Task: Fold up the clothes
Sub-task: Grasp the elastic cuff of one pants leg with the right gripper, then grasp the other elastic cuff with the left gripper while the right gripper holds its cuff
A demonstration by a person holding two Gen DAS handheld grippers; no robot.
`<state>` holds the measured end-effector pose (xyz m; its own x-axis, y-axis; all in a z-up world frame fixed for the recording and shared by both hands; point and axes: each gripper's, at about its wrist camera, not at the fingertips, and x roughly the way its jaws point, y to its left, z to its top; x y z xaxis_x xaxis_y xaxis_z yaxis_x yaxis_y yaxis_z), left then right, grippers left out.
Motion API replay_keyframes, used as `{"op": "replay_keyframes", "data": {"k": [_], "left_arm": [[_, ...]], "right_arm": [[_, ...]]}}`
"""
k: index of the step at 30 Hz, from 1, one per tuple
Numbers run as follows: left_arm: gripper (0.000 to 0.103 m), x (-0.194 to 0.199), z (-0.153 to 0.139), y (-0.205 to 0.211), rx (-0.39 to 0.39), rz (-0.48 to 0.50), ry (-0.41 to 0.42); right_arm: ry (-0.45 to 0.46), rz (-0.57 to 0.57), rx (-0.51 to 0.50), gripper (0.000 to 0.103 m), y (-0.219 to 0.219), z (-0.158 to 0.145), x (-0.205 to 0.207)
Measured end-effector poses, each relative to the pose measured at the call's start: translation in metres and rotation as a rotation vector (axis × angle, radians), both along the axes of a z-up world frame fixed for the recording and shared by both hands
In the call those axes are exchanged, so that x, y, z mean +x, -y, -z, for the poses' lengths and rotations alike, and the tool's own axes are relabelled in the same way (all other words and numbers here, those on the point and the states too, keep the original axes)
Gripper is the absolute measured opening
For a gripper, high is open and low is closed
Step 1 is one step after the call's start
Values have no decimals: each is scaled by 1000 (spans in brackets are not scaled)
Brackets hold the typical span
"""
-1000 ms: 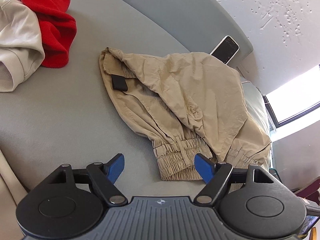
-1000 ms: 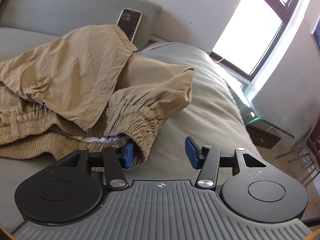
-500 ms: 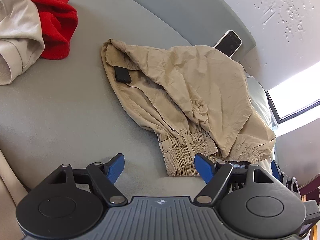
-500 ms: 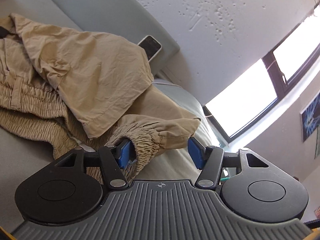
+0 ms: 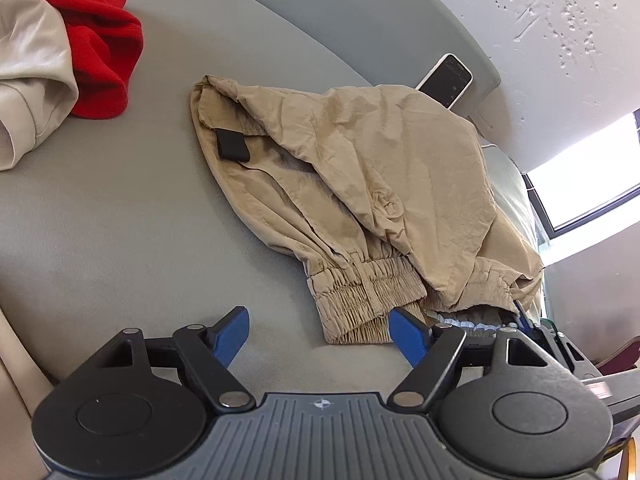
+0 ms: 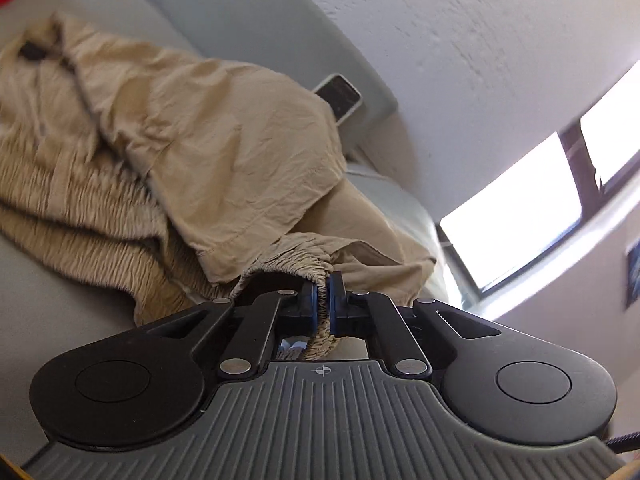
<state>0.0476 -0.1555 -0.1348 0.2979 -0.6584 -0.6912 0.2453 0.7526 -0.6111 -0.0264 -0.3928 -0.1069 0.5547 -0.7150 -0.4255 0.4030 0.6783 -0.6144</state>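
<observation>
A wide grey sofa (image 5: 120, 208) takes up most of the room here, its seat cushion running out under everything and its curved backrest (image 5: 328, 28) rising against a pitted white wall (image 5: 560, 40). A bright window (image 6: 516, 240) sits off to the right.

Spread across the cushion lie the khaki trousers (image 5: 392, 184), crumpled and half doubled over, one leg thrown loosely on top of the other. Their elastic waistband (image 5: 368, 292) bunches up at the near edge, and a small black patch (image 5: 232, 145) shows on the cloth toward the far end.

Well apart from them, at the left end of the seat, a red garment (image 5: 100, 52) lies heaped against a cream garment (image 5: 32, 80), the two touching.

The right claw (image 6: 323, 305) is clamped together on a gathered elastic cuff (image 6: 304, 262) of the trousers, the shirred fabric pinched between its fingers and lifted a little off the cushion.

The left claw (image 5: 320, 336) hangs low over the seat with its blue fingers (image 5: 230, 334) spread wide apart, holding nothing; its right finger sits just beside the waistband's edge.

A phone (image 5: 446, 80) leans upright against the backrest behind the trousers, its dark screen facing out.
</observation>
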Motion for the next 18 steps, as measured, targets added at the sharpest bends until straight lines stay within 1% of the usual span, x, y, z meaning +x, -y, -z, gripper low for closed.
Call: {"op": "replay_keyframes", "data": {"k": [3, 4, 5, 7, 8, 9, 10, 11, 12, 13, 14, 15, 16, 18], "left_arm": [[79, -1, 0, -3, -42, -20, -18], [80, -1, 0, -4, -62, -29, -25], [80, -1, 0, -5, -88, -42, -37], [80, 1, 2, -5, -132, -55, -65], [80, 1, 4, -2, -142, -52, -75], [80, 2, 6, 2, -141, -46, -81], [80, 4, 7, 6, -119, -39, -84], [79, 5, 9, 11, -91, -32, -88], [79, 6, 10, 14, -75, -23, -87], [79, 6, 11, 17, -64, -14, -85], [79, 7, 12, 19, -67, -5, -86], [79, 7, 13, 21, -76, 3, -89], [78, 9, 16, 23, -99, 14, -105], [77, 15, 24, 27, -163, 17, -172]], "right_arm": [[222, 89, 309, 3, 31, -46, -32], [282, 113, 406, 3, 40, -56, -46], [338, 135, 503, 3, 50, -64, -59], [390, 180, 658, 3, 65, -66, -83], [387, 203, 699, 3, 71, -61, -91], [358, 223, 715, 4, 76, -53, -93], [324, 242, 728, 4, 80, -44, -94], [289, 261, 740, 8, 85, -35, -94], [238, 283, 753, 16, 89, -23, -93], [208, 300, 763, 19, 91, -16, -94], [188, 315, 772, 38, 92, -13, -96], [168, 330, 781, 54, 92, -9, -98], [195, 333, 811, 56, 94, -10, -106], [282, 329, 886, 61, 98, -13, -126]]}}
